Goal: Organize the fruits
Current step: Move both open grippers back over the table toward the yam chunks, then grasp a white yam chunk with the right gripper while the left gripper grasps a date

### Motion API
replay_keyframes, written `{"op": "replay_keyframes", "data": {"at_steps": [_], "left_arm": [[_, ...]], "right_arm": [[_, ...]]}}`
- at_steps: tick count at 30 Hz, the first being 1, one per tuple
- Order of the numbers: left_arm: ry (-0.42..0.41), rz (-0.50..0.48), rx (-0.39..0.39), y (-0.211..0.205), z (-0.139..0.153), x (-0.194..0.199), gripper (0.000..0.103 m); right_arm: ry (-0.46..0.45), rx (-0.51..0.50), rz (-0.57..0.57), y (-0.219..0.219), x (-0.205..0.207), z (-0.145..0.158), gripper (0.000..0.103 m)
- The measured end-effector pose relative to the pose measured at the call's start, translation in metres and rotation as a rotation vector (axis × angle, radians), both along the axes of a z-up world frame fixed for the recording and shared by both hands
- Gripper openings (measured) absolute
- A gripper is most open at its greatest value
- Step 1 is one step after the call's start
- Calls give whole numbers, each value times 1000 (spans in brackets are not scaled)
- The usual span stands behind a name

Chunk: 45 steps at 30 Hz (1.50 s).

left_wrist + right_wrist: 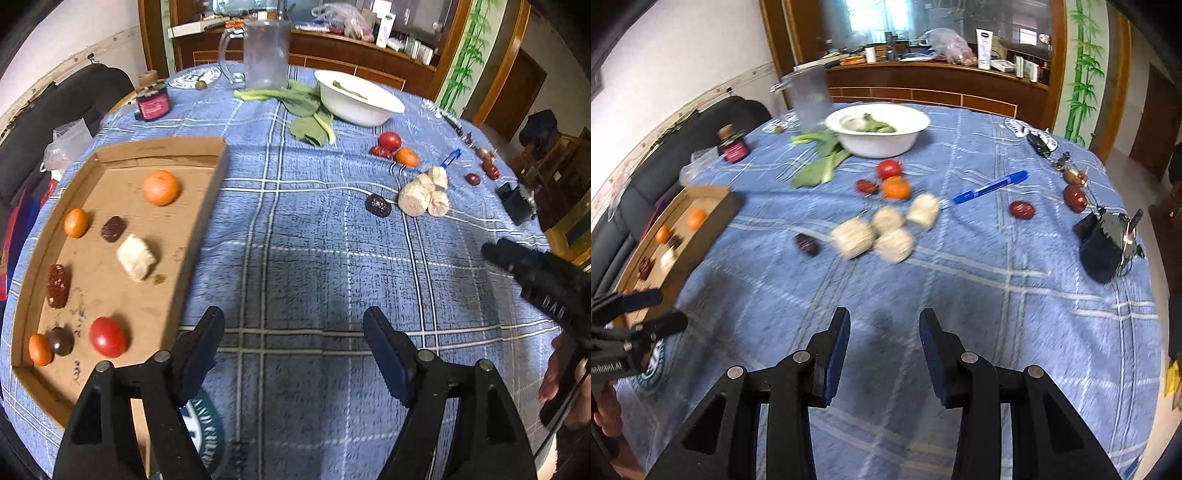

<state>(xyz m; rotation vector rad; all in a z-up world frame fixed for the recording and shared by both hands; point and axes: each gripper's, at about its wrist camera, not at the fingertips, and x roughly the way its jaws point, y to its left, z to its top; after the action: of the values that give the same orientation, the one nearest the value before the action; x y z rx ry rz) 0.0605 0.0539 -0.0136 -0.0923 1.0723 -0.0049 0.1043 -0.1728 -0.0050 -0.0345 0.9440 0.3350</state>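
Observation:
A cardboard tray (162, 146) lies at the left of the blue checked cloth. It holds three oranges, a tomato (108, 336), dark and red dates and a pale block. Loose on the cloth further right lie a tomato (888, 168), an orange (896, 187), a red date (866, 186), a dark date (807, 243), several pale rolls (871, 232) and two more red dates (1021, 209). My left gripper (293, 321) hovers open over bare cloth beside the tray. My right gripper (884, 315) is open and empty, short of the rolls.
At the far side stand a white bowl (356, 98) with greens (306, 110) beside it, a clear jug (264, 53) and a dark jar (153, 101). A blue pen (991, 186), keys (1039, 142) and a black device (1104, 243) lie at the right. A dark sofa sits left.

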Motion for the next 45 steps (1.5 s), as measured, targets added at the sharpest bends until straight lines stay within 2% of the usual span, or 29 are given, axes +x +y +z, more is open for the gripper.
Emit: {"op": "replay_keyframes", "data": {"at_steps": [4, 11, 17, 20, 21, 22, 26, 32, 37, 39, 40, 41, 42, 45], "left_arm": [[35, 10, 6, -7, -10, 12, 77], [51, 13, 33, -11, -14, 26, 77], [52, 12, 54, -14, -14, 41, 77], [53, 1, 70, -21, -17, 52, 77], [53, -3, 78, -24, -18, 56, 77], [52, -7, 86, -27, -19, 61, 77], [58, -38, 78, -42, -24, 77, 77], [28, -102, 109, -66, -35, 102, 76], [-11, -123, 77, -73, -40, 117, 76], [-29, -124, 75, -74, -42, 122, 64], [-44, -128, 81, -74, -42, 123, 52], [-56, -134, 87, -74, -42, 123, 36], [-60, -148, 74, -73, -41, 123, 24], [-54, -151, 23, -66, -40, 121, 25]], "right_arm": [[-7, 3, -11, -7, 26, -7, 55], [24, 21, 40, 6, 68, -28, 55], [25, 10, 93, 14, 81, -41, 55], [26, 37, 104, 9, 85, -43, 50], [25, 49, 112, 9, 85, -43, 39], [30, 70, 127, 9, 85, -42, 34], [15, 44, 137, 10, 76, -39, 34], [6, 50, 115, -5, 64, -35, 34], [21, 56, 101, -15, 60, -36, 34], [23, 51, 97, -17, 60, -38, 34], [24, 52, 94, -18, 59, -38, 34], [25, 54, 92, -19, 59, -39, 34], [27, 58, 88, -20, 59, -39, 34], [30, 61, 78, -21, 57, -38, 34]]}}
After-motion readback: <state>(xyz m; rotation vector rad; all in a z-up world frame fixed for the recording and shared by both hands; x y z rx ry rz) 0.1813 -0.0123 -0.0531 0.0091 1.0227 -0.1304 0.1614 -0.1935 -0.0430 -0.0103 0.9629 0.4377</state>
